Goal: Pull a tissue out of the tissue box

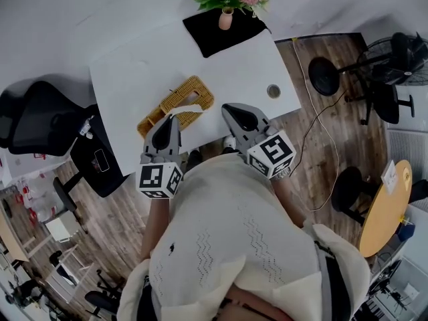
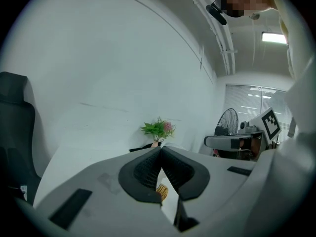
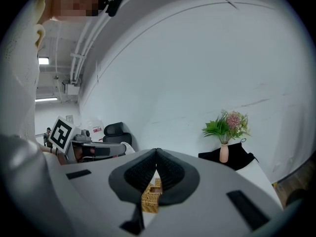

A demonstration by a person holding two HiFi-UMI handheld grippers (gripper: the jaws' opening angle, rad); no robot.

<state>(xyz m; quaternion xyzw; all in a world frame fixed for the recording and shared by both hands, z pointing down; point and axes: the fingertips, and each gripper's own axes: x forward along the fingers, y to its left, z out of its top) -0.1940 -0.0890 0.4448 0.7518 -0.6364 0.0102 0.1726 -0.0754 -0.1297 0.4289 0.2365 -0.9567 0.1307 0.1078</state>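
A woven tissue box (image 1: 175, 103) lies on the white table (image 1: 134, 65) near its front edge, with a white tissue (image 1: 189, 110) sticking out of its top. My left gripper (image 1: 170, 118) hovers just in front of the box, shut, with nothing seen between its jaws. My right gripper (image 1: 229, 107) is to the right of the box, also shut and empty. In the left gripper view the gripper (image 2: 161, 149) has its jaws meeting at the tip, and a corner of the box (image 2: 162, 191) shows below them. In the right gripper view the gripper (image 3: 157, 152) looks the same, with the box (image 3: 152, 194) below.
A vase with a plant (image 1: 227, 15) stands on a black cloth (image 1: 224, 35) at the table's far end. A small round object (image 1: 273, 91) lies near the right edge. A black office chair (image 1: 33, 119) is at the left; a fan (image 1: 394, 62) and a stool (image 1: 324, 75) are at the right.
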